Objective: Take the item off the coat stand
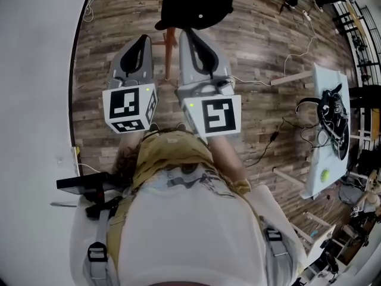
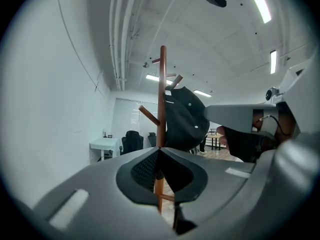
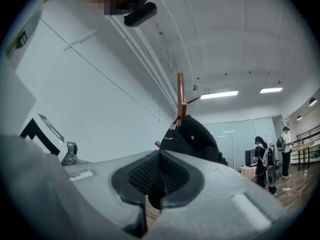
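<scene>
A black cap (image 1: 196,2) hangs on a wooden coat stand (image 1: 171,46) straight ahead of me on the wood floor. My left gripper (image 1: 144,39) is level and shut, with nothing between its jaws, left of the stand's pole. My right gripper (image 1: 190,32) is also shut and empty, its tip close to the cap's lower edge; whether it touches I cannot tell. Beyond the left gripper (image 2: 159,150), the left gripper view has the cap (image 2: 185,119) on the pole (image 2: 162,84). Past the right gripper (image 3: 160,153), the right gripper view has the cap (image 3: 197,136) and stand (image 3: 180,96).
A white wall (image 1: 36,70) runs along the left. A white table (image 1: 324,79) with cables and a headset stands at the right, and cords trail over the floor (image 1: 280,70). Two people (image 3: 262,159) stand far off. A desk with chairs (image 2: 105,145) sits by the wall.
</scene>
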Motion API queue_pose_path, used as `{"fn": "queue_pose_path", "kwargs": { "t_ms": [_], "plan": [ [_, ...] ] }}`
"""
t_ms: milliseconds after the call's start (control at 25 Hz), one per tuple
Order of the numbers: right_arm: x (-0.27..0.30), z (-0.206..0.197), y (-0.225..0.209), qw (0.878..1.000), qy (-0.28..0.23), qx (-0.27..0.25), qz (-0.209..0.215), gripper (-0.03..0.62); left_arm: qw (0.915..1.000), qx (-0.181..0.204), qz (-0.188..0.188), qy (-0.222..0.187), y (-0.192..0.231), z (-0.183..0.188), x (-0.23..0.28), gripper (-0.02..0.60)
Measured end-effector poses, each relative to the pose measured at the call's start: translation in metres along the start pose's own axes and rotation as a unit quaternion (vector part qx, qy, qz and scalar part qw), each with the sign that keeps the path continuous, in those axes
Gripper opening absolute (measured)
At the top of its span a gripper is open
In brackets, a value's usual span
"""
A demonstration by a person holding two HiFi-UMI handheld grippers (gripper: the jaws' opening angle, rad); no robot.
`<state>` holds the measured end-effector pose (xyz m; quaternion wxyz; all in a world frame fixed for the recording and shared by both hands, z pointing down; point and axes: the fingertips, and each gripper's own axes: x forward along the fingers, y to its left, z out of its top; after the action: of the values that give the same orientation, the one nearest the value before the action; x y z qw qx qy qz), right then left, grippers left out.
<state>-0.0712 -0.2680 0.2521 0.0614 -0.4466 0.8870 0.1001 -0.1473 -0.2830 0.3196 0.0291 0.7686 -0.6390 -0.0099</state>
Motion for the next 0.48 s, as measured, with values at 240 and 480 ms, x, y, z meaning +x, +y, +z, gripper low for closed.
{"fn": "queue_pose_path", "kwargs": {
  "t_ms": [240,480],
  "plan": [
    [-0.001,0.022,-0.032,0.998,-0.037,-0.015,-0.041,-0.002,1.0000,0.005,0.001,-0.007,-0.001,0.012,0.009,0.002],
    [0.001,0.045,-0.058,0.995,-0.061,-0.029,-0.076,0.008,0.9997,0.007,0.010,-0.020,0.002,0.028,0.009,0.002]
  ]
}}
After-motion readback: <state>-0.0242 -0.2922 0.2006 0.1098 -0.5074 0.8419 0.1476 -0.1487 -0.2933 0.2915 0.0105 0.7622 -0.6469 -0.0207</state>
